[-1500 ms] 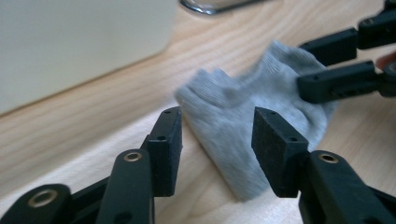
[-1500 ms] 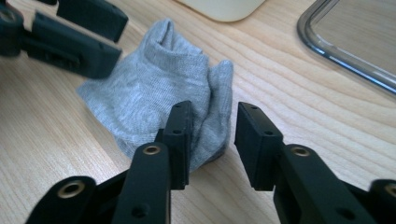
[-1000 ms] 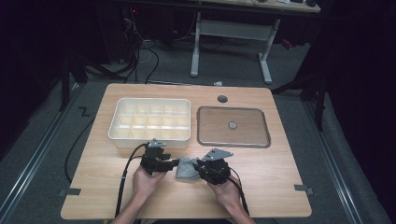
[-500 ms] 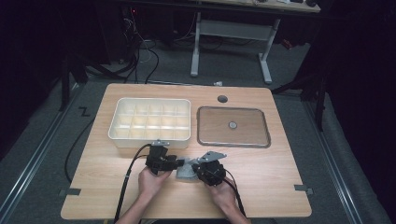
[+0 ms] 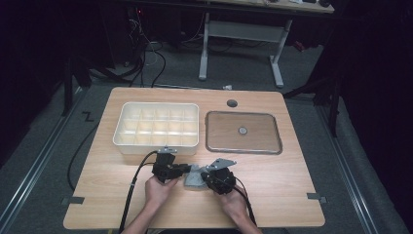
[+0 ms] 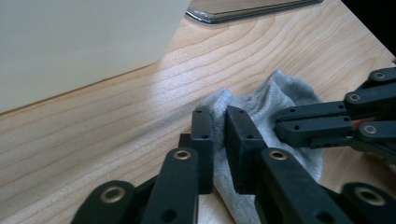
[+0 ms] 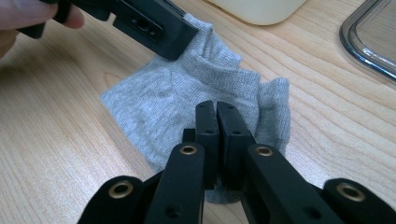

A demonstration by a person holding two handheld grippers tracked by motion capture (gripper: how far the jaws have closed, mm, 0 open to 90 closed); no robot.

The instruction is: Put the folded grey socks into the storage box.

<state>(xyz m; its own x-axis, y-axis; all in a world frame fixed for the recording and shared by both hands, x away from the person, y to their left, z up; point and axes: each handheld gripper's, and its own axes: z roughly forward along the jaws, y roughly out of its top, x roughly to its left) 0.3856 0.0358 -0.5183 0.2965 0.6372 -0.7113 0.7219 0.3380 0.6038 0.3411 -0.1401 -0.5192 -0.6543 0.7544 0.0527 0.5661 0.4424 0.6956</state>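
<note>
Grippers, left gripper [image 6: 218, 135] and right gripper [image 7: 217, 128], each clench the grey sock [image 7: 187, 107] (table's six o'clock) at opposite edges, likely to fold it.

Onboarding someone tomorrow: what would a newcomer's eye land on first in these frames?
First, the grey sock near the table's front edge, pinched from both sides: the left tongs are shut on a fold of it and the right tongs clamp its opposite edge. Next, behind it, the cream compartment box at back left and the clear lid lying flat to its right.
</note>
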